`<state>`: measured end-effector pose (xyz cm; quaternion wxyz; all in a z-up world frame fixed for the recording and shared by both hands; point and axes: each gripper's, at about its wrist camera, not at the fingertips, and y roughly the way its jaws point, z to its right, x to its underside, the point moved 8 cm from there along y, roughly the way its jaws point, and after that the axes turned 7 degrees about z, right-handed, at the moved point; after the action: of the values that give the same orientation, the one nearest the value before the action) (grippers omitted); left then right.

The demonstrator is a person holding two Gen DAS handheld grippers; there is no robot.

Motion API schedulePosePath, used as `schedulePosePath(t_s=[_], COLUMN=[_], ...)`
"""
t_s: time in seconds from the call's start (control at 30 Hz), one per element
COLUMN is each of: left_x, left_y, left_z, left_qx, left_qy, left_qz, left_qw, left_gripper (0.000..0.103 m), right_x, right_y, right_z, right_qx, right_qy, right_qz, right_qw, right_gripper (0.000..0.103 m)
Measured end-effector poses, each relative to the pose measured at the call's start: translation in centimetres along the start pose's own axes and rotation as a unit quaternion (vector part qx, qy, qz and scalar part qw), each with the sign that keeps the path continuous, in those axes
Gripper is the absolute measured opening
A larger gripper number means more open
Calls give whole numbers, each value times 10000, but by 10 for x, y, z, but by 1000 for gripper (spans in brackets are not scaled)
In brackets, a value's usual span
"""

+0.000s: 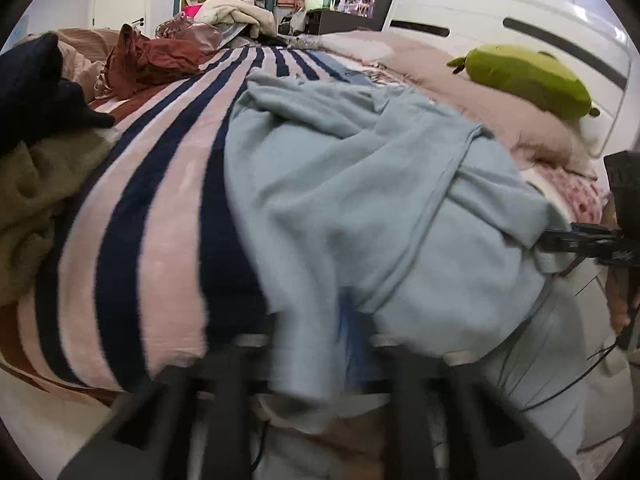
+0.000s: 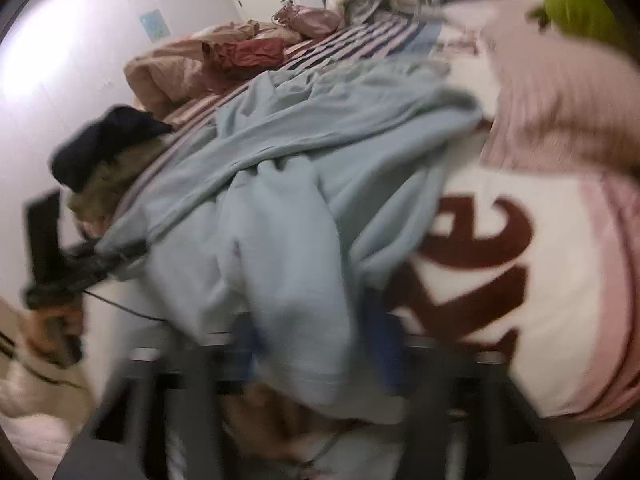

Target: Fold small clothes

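- Looking along the left gripper (image 1: 316, 344): its jaws are nearly closed, pinching the near hem of the light blue garment (image 1: 360, 200). That garment lies bunched on the striped blanket (image 1: 152, 216); a green plush toy (image 1: 524, 80) sits beyond the garment, on a pink pillow (image 1: 460, 92).
- Looking along the right gripper (image 2: 316, 356): blurred, jaws drawn close on the light blue garment's (image 2: 280, 208) near edge. Left of the garment, a hand (image 2: 56, 320) holds the other gripper.
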<state>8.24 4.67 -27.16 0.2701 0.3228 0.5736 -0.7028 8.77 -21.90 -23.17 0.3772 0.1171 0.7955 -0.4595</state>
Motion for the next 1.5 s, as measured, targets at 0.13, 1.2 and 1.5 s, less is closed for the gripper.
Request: schedulePosePath(t_s=[0.13, 1.2, 1.5], left_x=[-5, -181, -158], left_y=[-7, 12, 14], left_z=[-3, -18, -21], left_qx=[236, 483, 1049], left_qy=[-137, 22, -257], left_qz=[60, 938, 716], left_qw=[9996, 9944, 9916], left_gripper=[11, 10, 10], right_x=[-9, -174, -115], right_y=[-4, -11, -4], right_z=[-1, 37, 21], right_qx=[-93, 19, -1058], right_qy=[76, 168, 520], right_qz=[151, 670, 72], right_qw=[9998, 9976, 9930], right_gripper=[9, 4, 4])
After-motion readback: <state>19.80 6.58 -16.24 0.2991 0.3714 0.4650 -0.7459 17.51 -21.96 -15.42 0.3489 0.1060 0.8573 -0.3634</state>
